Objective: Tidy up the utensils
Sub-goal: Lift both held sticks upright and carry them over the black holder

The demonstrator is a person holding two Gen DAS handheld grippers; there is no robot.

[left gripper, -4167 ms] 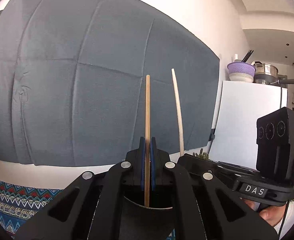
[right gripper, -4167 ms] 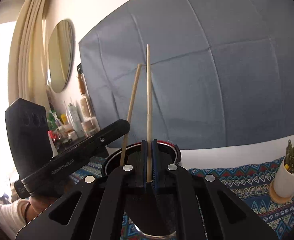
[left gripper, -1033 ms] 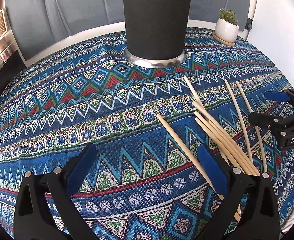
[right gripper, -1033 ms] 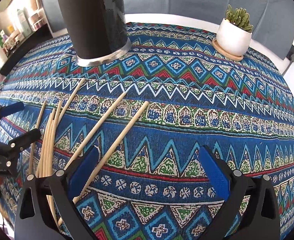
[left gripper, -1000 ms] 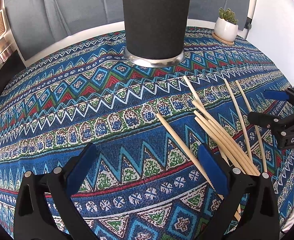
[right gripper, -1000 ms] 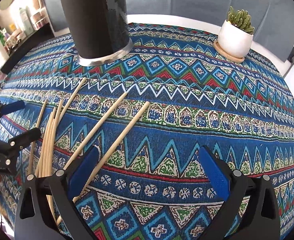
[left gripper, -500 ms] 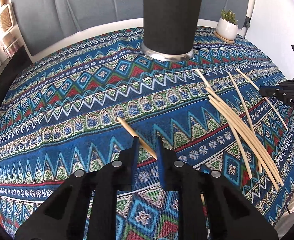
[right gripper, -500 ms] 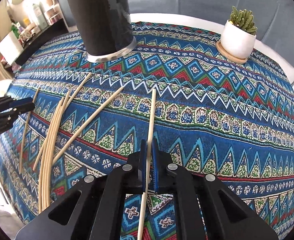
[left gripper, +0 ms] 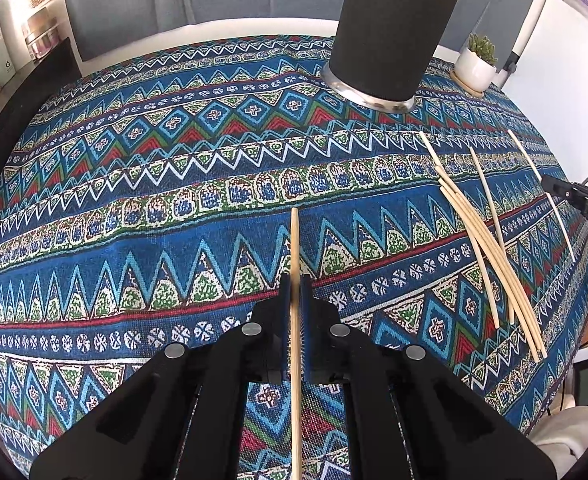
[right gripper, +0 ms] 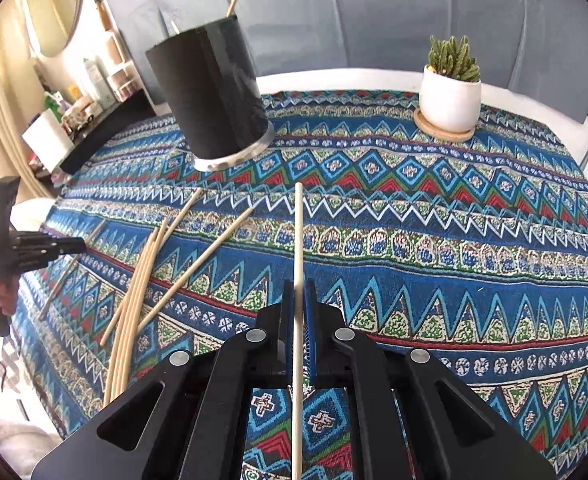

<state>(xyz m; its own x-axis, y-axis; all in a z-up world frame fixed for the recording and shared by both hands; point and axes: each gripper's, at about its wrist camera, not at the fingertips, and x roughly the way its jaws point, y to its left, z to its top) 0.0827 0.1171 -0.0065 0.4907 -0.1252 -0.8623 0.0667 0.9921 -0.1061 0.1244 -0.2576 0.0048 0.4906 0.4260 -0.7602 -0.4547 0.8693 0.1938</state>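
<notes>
Wooden stick [left gripper: 294,248] is clamped between the left gripper [left gripper: 294,292] fingers; the right gripper [right gripper: 299,300] clamps another stick [right gripper: 298,240]. Black holder [right gripper: 210,100] stands ahead-left of the right fingers, loose sticks [right gripper: 142,280] beside them, bare cloth [right gripper: 453,248] ahead.

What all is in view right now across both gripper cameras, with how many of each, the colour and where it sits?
Held chopsticks: two, pale wood, one clamped in the left gripper, one in the right gripper.
Loose chopsticks: roughly seven or eight, pale wood, lying on the cloth between the two grippers; exact count unclear where they overlap.
Utensil holder: one, black cylinder with a silver base, at the back of the table, chopstick tips poking out.
Potted cactus: one, green in a white pot on a wooden coaster, back right.
Tablecloth: one, blue patterned, covering the table.
Left gripper: black, blue pads, shut.
Right gripper: black, blue pads, shut.
</notes>
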